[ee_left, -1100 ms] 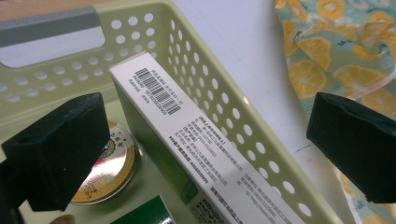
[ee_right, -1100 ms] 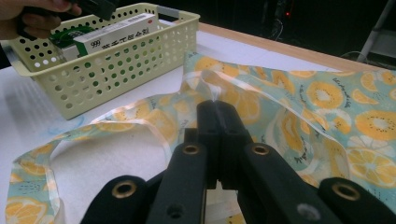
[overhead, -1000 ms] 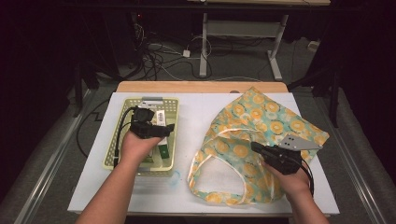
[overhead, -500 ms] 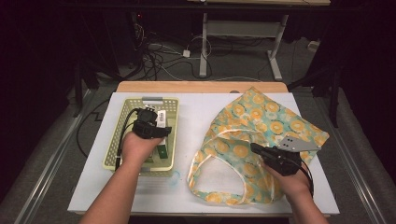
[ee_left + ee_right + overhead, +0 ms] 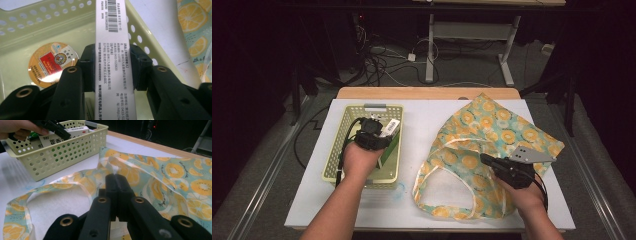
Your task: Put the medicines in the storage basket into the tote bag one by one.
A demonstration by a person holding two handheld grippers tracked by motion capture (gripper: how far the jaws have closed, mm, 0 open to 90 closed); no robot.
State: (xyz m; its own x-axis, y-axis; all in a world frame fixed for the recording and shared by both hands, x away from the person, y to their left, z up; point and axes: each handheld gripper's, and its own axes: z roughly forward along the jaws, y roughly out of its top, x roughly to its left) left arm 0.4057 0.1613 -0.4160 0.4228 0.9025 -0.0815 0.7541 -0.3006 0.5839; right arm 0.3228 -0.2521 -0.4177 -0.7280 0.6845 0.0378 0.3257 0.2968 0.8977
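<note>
left gripper view: white barcoded box (image 5: pixel 115 62), clamped upright.

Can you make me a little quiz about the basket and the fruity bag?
1. True or false: the left gripper has its jaws around a white box with a barcode.
2. What does the right gripper pinch? A) the basket B) the bag with the orange slices C) a cable
3. Fill in: the round orange tin lies inside the ____.

Key: 1 true; 2 B; 3 basket.
</note>
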